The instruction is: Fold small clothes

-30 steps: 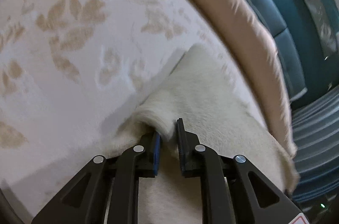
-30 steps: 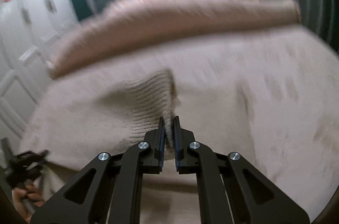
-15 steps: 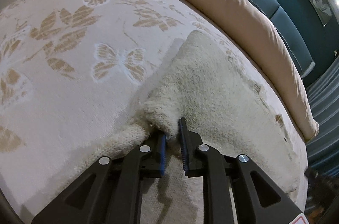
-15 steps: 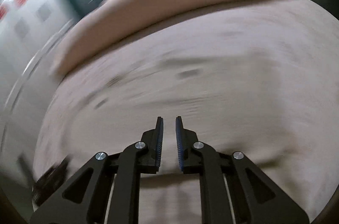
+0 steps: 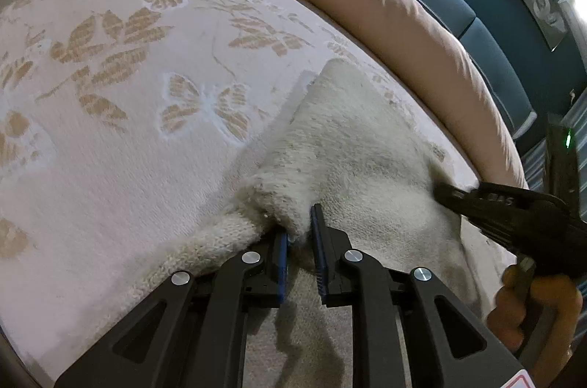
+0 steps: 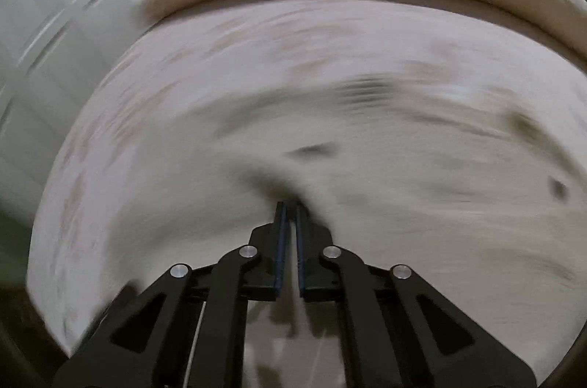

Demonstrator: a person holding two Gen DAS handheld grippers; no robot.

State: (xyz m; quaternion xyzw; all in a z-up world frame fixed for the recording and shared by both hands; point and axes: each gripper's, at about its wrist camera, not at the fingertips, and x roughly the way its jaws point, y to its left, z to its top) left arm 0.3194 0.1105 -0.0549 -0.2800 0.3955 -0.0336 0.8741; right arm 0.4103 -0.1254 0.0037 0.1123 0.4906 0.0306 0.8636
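Bed (image 5: 110,168), covered by a pale spread with tan leaf and butterfly motifs; a pink bolster (image 5: 385,21) runs along its far edge, against a teal headboard (image 5: 488,32).

Knit garment (image 5: 348,149), cream and fuzzy, lying on the spread near the bolster, its near edge doubled over into a thick fold. One second ago the panel lay narrower and more bunched; it now spreads flatter and wider across the bed, which suggests the fold has been carried over and laid down.

Right gripper (image 5: 455,195), seen from the left wrist view at the garment's right side, the person's hand (image 5: 532,300) behind it. One second ago it pinched a ribbed edge of the knit; half a second ago its jaws stood apart and empty. In its own view the right gripper (image 6: 289,204) has its jaws nearly together at a dark pucker in the cloth, but heavy motion blur hides whether fabric lies between them, so its hold cannot be told.

Left gripper (image 5: 299,223), narrowly parted jaws pinching the folded edge of the knit, as in both earlier frames.

Judgement: the right side appears to be re-gripping for a further fold while the left anchors the garment; the first fold looks done, the final fold not yet.
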